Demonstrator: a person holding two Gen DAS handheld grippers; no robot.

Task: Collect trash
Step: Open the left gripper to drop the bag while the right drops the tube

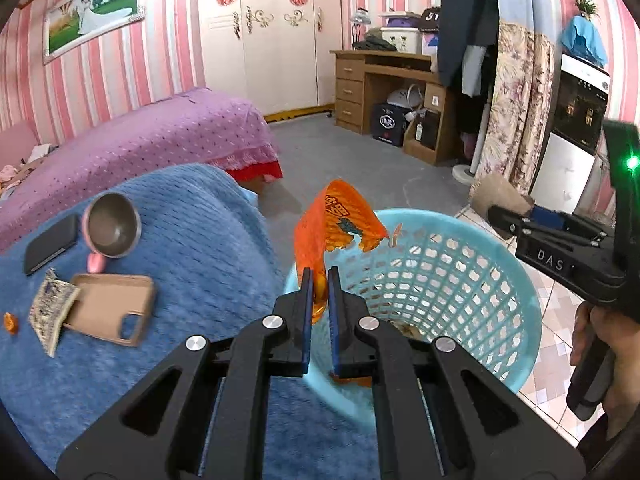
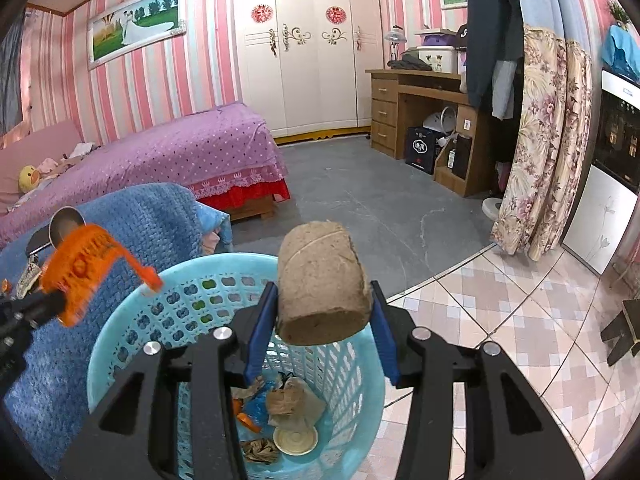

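Note:
My left gripper (image 1: 320,276) is shut on an orange plastic wrapper (image 1: 332,220) and holds it over the near rim of the light blue laundry-style basket (image 1: 500,280). The wrapper also shows in the right wrist view (image 2: 88,256), at the left. My right gripper (image 2: 324,292) is shut on a brown cardboard tube (image 2: 320,280) and holds it above the basket (image 2: 120,320). The tube also shows in the left wrist view (image 1: 496,196), beyond the basket's far rim. Several pieces of trash (image 2: 288,404) lie in the basket's bottom.
A blue blanket (image 1: 192,220) covers the surface at left, bearing a metal cup (image 1: 114,230), a dark phone (image 1: 50,244), a tan phone case (image 1: 116,304), a folded paper (image 1: 50,312) and a small orange scrap (image 1: 10,322). A purple bed (image 2: 180,152) and wooden desk (image 2: 416,108) stand behind.

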